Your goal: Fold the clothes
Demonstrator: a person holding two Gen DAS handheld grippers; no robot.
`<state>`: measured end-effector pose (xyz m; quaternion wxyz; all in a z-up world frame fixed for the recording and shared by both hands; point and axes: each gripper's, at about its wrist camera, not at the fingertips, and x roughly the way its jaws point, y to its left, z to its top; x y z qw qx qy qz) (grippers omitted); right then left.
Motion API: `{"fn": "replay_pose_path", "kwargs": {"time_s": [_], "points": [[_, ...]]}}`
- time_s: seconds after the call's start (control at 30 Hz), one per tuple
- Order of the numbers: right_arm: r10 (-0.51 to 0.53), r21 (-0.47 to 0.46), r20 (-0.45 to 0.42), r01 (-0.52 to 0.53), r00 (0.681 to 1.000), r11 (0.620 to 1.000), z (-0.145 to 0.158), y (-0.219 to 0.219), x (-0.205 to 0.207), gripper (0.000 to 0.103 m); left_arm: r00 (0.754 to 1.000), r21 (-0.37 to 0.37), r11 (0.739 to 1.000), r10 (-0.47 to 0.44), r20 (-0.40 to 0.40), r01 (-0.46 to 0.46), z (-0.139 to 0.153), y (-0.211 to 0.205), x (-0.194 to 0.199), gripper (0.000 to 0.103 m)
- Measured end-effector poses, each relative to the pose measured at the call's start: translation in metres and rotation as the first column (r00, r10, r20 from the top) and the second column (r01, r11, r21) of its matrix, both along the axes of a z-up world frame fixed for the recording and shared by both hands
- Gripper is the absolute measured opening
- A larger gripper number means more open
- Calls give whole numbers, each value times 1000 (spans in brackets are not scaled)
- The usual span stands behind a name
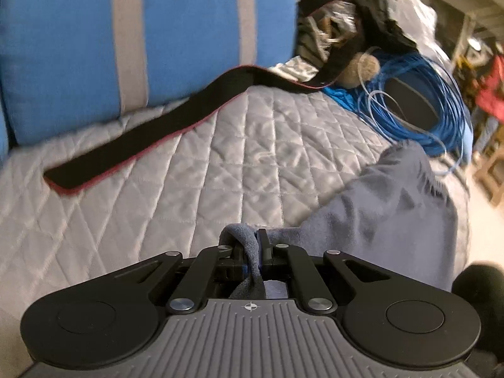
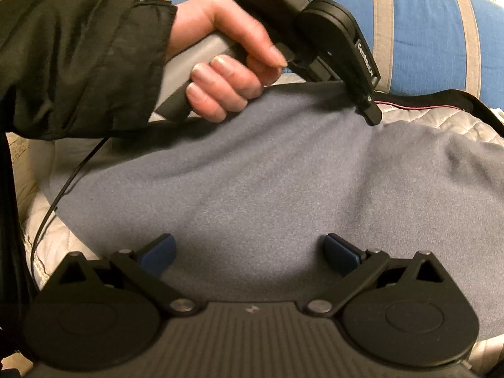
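Between the left gripper's (image 1: 253, 245) shut jaws sits the grey-blue fleece's (image 2: 267, 182) edge; the right gripper (image 2: 249, 253) gapes empty just above its middle.

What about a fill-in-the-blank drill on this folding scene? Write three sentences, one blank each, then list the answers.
1. The left gripper is shut on the ____ fleece cloth.
2. The right gripper hovers over the cloth with its jaws ____.
3. A black strap with a ____ edge lies on the quilted cover.

Answers: grey-blue; open; red
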<state>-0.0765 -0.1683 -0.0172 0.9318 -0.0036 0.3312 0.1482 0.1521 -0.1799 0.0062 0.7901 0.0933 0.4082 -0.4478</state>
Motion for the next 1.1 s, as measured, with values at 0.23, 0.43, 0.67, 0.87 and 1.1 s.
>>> {"fn": "replay_pose_path", "kwargs": {"time_s": [0.23,0.43,0.67,0.87,1.1], "points": [[2,0,-2,-2,1000,1000,4,1,-1,102,908,-63,975,172,-383,-211,-18,13,45,6],[2,-1,-3,-2,1000,1000,5,2,-2,102,851,-83,956,210,-481,-282,-26,22,53,6],[4,-1,-4,-4,1000,1000,7,2,-3,102,889,-61,967,202,-411,-248,-22,13,48,6],[2,-2,-6,-2,1000,1000,4,-2,7,102,968,-41,989,134,-210,-145,-8,3,25,5],[3,-3,-7,-3,1000,1000,5,-2,8,102,979,-34,995,82,-185,-90,-16,4,27,5]]}}
